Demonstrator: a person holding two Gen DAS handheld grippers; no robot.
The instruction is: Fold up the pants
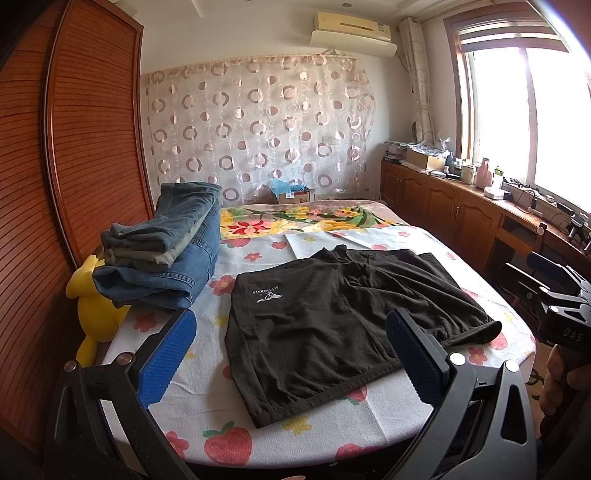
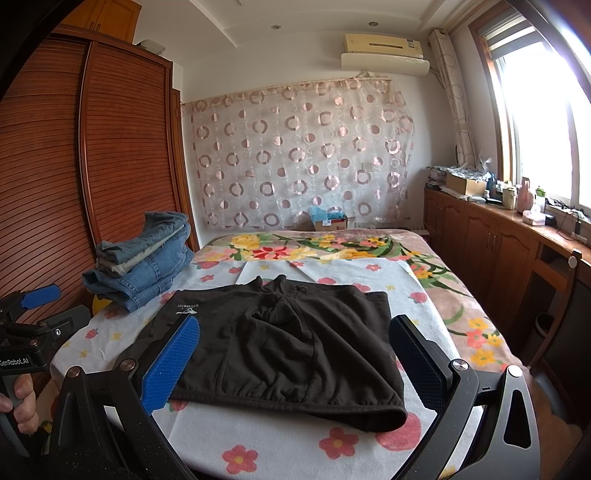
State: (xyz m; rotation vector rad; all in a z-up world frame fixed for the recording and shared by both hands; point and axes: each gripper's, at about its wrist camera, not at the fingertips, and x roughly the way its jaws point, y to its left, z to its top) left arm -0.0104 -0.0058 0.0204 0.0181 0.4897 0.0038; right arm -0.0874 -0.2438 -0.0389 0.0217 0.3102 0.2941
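Pants: black pants [image 1: 332, 325] are laid flat on the near part of the bed, on a white sheet printed with strawberries and flowers [image 1: 229, 439]. A white logo [image 1: 269, 293] is seen near the left edge of the garment, reading upside down from both cameras. The cloth is wrinkled near the middle, and a hemmed edge is turned toward the cameras.

Left tongs: the left tongs [image 1: 291, 354] are held spread wide above the near edge of the bed; the blue pads [image 1: 166, 358] are apart, and nothing is pinched. The pants are framed between the fingers without being touched.

Right tongs: the right tongs [image 2: 295, 363] are likewise held spread, with blue pads [image 2: 170, 365] well apart over the near hem; no cloth is gripped. Contact with the pants cannot be told from this view.

Hands: the left hand [image 2: 22, 402] is seen wrapped round its handle at the left of the right-wrist view.

Folded stack: folded jeans [image 1: 162, 254] are piled at the far left of the bed, well apart from the pants.

Yellow toy: a yellow plush [image 1: 96, 310] is wedged beside the stack, against the wardrobe [image 1: 74, 147].

Bed cover: a floral blanket [image 1: 306, 218] is spread beyond the sheet.

Far wall: a circle-patterned curtain [image 1: 258, 129] is hung below an air conditioner [image 1: 352, 31].

Right side: a wooden bench [image 1: 461, 195] under the window carries boxes and bottles.
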